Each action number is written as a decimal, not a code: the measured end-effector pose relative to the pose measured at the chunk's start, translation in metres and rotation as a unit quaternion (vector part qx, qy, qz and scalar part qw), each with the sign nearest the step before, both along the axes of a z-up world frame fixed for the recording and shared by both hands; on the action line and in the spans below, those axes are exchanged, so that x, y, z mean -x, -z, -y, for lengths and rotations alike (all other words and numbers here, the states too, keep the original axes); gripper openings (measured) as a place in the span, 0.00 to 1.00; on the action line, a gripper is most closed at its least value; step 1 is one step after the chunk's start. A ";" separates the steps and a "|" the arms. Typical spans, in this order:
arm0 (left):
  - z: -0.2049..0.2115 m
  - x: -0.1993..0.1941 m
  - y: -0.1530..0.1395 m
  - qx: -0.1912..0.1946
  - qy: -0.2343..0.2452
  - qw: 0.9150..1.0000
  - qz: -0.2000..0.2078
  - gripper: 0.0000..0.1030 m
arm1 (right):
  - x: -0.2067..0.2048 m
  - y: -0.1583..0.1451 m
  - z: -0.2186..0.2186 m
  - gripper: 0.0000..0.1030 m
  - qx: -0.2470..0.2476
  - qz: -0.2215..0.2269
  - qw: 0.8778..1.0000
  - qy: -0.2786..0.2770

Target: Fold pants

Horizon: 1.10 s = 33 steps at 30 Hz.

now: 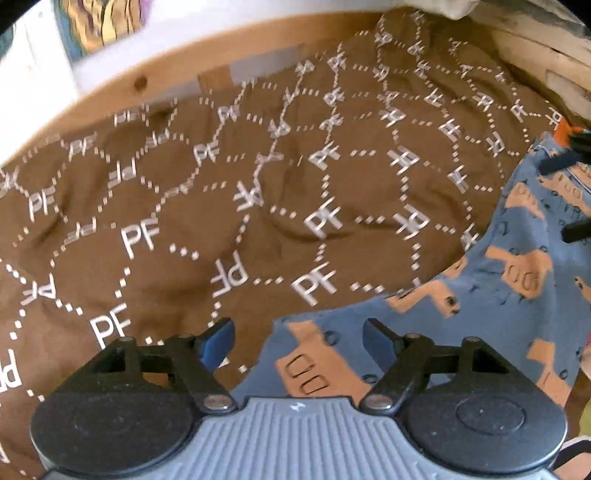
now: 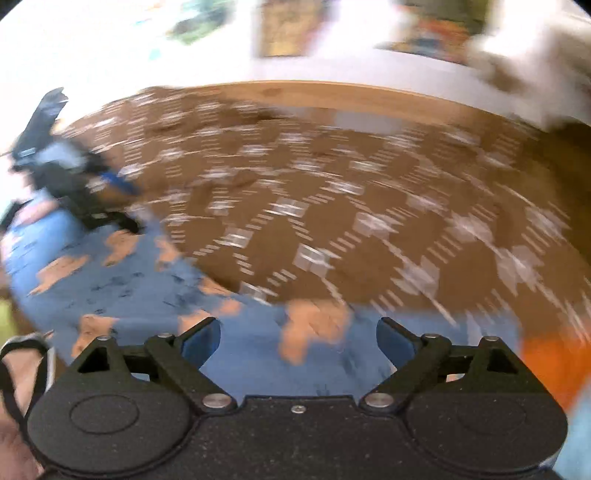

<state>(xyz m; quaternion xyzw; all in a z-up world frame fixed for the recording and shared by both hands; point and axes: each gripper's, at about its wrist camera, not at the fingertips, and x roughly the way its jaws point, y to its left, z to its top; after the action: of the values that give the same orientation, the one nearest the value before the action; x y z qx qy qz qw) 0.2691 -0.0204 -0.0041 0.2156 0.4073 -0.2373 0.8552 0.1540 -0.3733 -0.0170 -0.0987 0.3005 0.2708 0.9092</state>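
Note:
Blue pants (image 1: 517, 266) with an orange print lie on a brown bedspread (image 1: 221, 206). My left gripper (image 1: 299, 341) is open, its jaws wide apart just above the pants' near edge, holding nothing. My right gripper (image 2: 298, 345) is open over the pants (image 2: 147, 291), empty; this view is strongly motion-blurred. An orange cuff (image 2: 554, 365) shows at its right. The left gripper (image 2: 74, 184) shows at the far left of the right wrist view. The right gripper's black fingers (image 1: 561, 162) show at the right edge of the left wrist view.
The bedspread with white "PF" print covers a bed with a wooden frame (image 1: 155, 81) along the far side. A white wall with pictures (image 2: 288, 29) stands behind. A pale cushion (image 1: 443, 7) lies at the far right corner.

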 end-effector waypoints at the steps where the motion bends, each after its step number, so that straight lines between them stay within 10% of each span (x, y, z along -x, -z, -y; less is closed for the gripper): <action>1: -0.002 -0.006 0.002 0.001 -0.001 1.000 -0.014 0.74 | -0.016 -0.001 -0.006 0.84 0.006 -0.018 0.999 -0.032; 14: -0.005 -0.015 0.010 -0.002 0.015 0.998 -0.057 0.18 | -0.100 0.025 -0.064 0.39 0.102 -0.177 0.938 -0.280; 17: -0.008 -0.016 0.006 0.017 -0.008 0.998 -0.062 0.11 | -0.097 0.024 -0.066 0.13 0.108 -0.169 0.939 -0.278; 20: -0.006 -0.009 0.004 0.017 -0.015 0.999 -0.045 0.08 | -0.089 0.024 -0.069 0.08 0.117 -0.154 0.939 -0.284; 31: -0.018 -0.008 -0.003 0.049 -0.087 0.995 -0.024 0.07 | -0.090 0.021 -0.060 0.00 0.145 -0.055 0.972 -0.177; 33: -0.016 -0.010 0.000 0.046 -0.090 0.995 -0.027 0.07 | -0.089 0.017 -0.057 0.15 0.129 -0.059 0.974 -0.178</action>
<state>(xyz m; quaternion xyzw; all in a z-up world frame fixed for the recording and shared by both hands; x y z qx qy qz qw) 0.2789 -0.0044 -0.0045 0.1319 0.4365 -0.1838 0.8708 0.2427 -0.3162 -0.0342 -0.2509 0.3640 0.3922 0.8067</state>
